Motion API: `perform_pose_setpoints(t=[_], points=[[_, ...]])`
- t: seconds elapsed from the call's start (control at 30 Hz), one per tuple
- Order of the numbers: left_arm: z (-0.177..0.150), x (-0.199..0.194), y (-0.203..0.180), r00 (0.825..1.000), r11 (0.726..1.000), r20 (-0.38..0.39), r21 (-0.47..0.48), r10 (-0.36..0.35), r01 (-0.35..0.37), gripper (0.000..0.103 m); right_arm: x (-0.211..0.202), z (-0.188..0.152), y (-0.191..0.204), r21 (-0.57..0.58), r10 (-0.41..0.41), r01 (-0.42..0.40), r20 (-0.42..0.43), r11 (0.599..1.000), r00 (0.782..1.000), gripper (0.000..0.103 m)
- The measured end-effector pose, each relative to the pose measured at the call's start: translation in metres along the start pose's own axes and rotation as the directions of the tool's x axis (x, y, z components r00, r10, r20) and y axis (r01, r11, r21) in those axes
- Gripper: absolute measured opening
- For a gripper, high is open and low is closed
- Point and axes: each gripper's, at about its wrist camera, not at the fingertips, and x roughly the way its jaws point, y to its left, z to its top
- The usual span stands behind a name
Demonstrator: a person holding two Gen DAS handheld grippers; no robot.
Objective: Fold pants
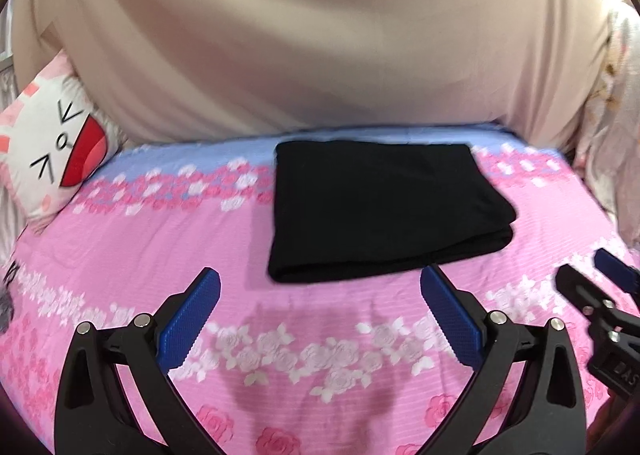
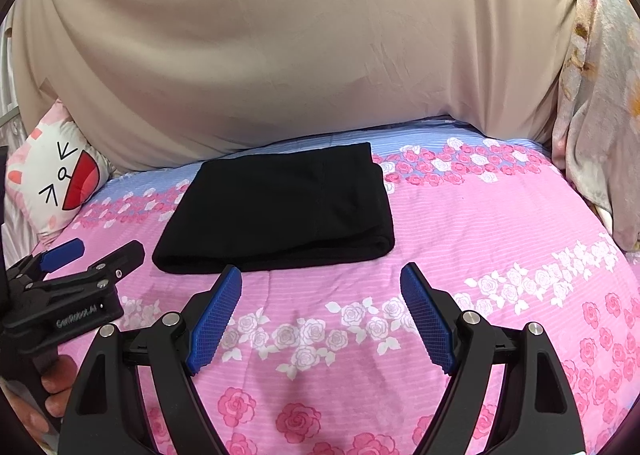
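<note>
The black pants (image 1: 380,207) (image 2: 280,207) lie folded into a thick rectangle on the pink flowered bedspread (image 1: 280,355) (image 2: 480,235). My left gripper (image 1: 320,275) hovers open just in front of the near edge of the pants, nothing between its blue pads. My right gripper (image 2: 322,271) is also open and empty, close to the near right part of the fold. In the right wrist view the left gripper (image 2: 92,255) shows at the left with a hand under it. The right gripper's tips (image 1: 592,275) show at the right edge of the left wrist view.
A beige sheet (image 2: 300,55) hangs behind the bed. A white cartoon-face pillow (image 2: 60,183) (image 1: 52,147) leans at the back left. A pale flowered blanket (image 2: 600,115) is bunched at the right. Open bedspread stretches right of the pants.
</note>
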Motion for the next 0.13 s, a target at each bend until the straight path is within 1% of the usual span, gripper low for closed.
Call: perform_pose_setpoints(t=[0.03,0.1,0.13], points=[[-0.0016,0.0013,0.0004,0.999,1.0,-0.008,0.002,0.031,-0.031,0.098,0.0001,-0.0011,-0.0014,0.001,0.0,0.0,-0.003,1.0,1.0,0.079],[-0.005,0.0022,0.0006,0.998,0.998,-0.013,0.011,0.056,-0.056,0.098,0.0001,-0.0027,-0.0028,0.004,-0.003,0.003,-0.006,1.0,1.0,0.079],[-0.0067,0.0029,0.0007,0.998,0.998,-0.018,0.013,0.058,-0.058,0.098,0.0003,-0.0032,-0.0031,0.005,-0.002,0.002,-0.008,1.0,1.0,0.079]])
